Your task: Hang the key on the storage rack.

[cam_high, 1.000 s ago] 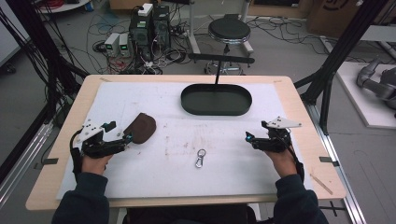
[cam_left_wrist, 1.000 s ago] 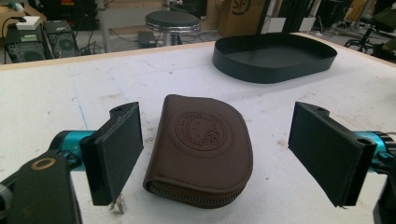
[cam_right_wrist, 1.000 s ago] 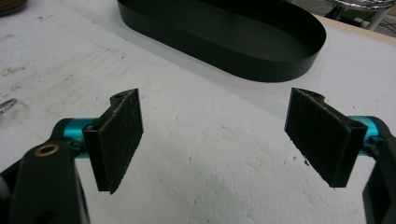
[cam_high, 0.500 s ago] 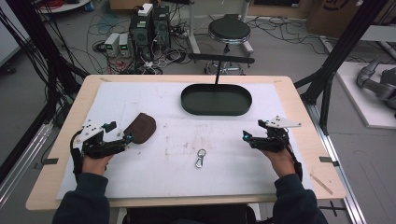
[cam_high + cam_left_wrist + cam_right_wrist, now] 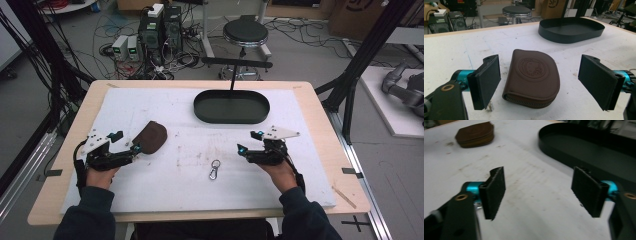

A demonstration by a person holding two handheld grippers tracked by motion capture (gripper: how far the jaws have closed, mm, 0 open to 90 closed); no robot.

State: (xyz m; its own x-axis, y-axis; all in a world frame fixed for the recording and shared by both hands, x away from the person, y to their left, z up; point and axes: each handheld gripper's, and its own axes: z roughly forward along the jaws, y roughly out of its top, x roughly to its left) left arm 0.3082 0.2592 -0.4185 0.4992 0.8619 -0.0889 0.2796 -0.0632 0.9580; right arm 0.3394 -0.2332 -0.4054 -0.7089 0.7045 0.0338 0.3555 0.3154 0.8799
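left tongs (image 5: 539, 82): wide, brown zip pouch (image 5: 532, 77) lying between the jaws on the bench (image 5: 165, 195), untouched | right tongs (image 5: 539, 195): wide, just been closing slightly, nothing between | carabiner clip (image 5: 215, 169): mid-bench, near right tongs

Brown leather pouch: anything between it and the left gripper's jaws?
Nothing visible. The brown leather zip pouch lies flat on the white table cover, just ahead of the left gripper, whose open jaws stand either side without touching it. The black oval tray sits well beyond it.
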